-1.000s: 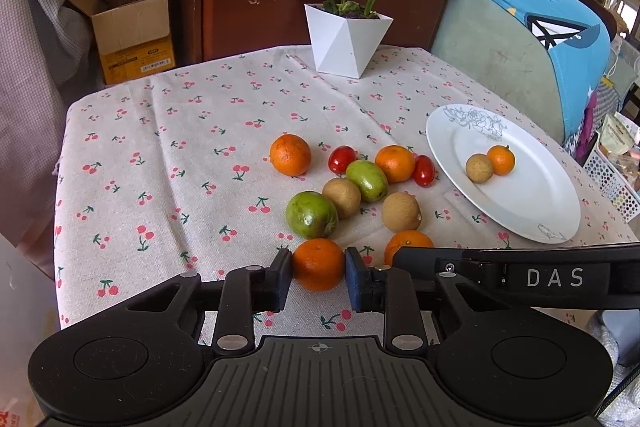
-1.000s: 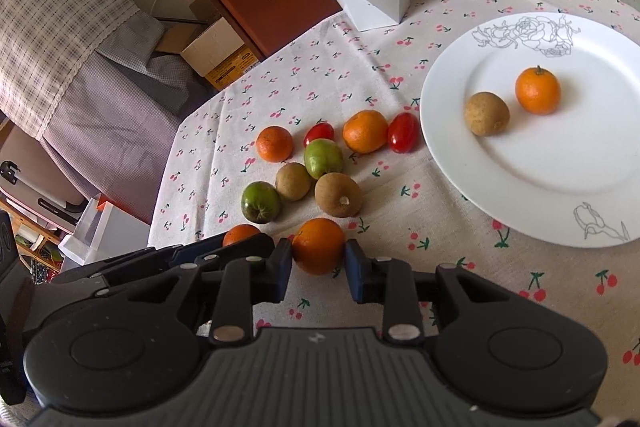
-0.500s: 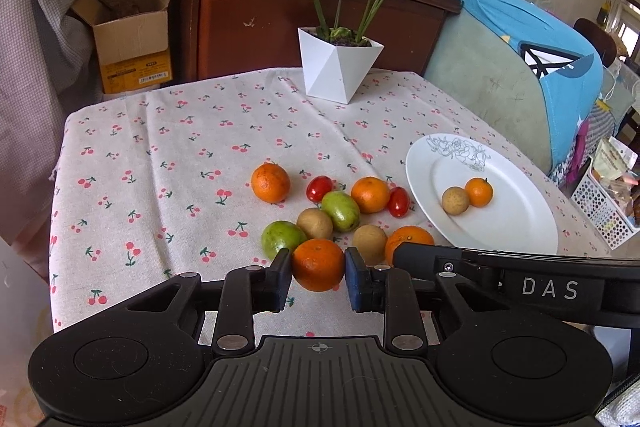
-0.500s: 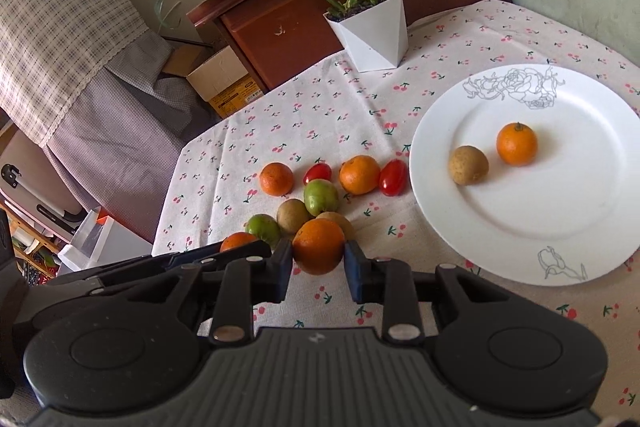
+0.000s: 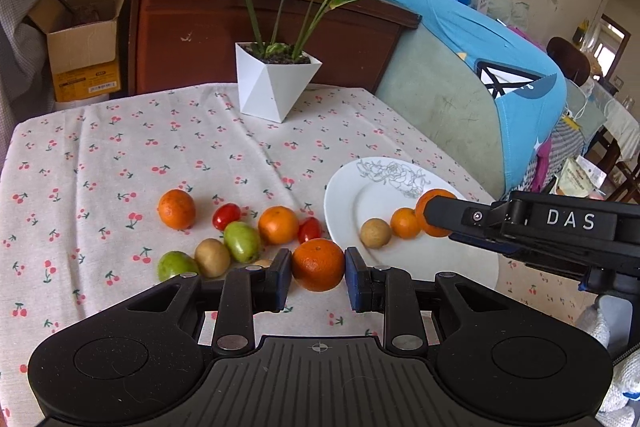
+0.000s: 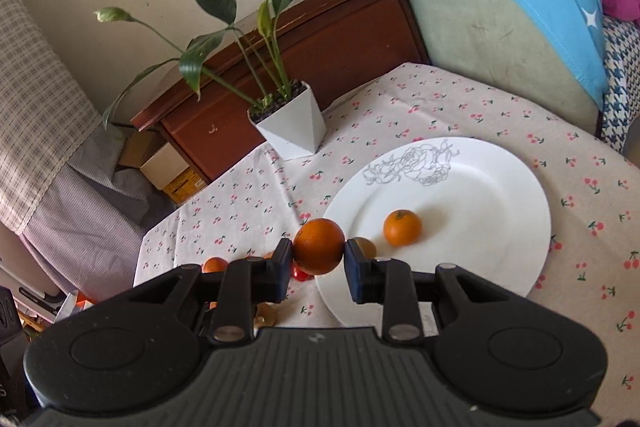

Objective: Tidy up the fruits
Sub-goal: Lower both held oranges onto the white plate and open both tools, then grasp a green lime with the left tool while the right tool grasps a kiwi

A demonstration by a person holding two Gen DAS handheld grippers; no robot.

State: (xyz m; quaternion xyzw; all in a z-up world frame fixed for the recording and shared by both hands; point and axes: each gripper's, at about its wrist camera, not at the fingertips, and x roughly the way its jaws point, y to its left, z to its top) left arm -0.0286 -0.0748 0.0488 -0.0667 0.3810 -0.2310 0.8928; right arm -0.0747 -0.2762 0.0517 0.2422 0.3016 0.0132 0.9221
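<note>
White plate [image 6: 500, 227] w/ grey rose sketch at 12; cloth [image 5: 120, 155] cream w/ red cherries; oranges orange, pot [image 5: 276, 91] white.

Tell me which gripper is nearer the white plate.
Right. The right gripper holds its orange over the white plate's rim; the left gripper hangs over the tablecloth beside it.

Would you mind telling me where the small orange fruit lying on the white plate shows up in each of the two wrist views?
Left wrist view: the small orange fruit sits right of centre on the white plate, between a brown fruit and the orange held in the right hand-held gripper.
Right wrist view: it lies centre-right, right of the held orange.
Shared landmark: the plate's rose drawing.
</note>
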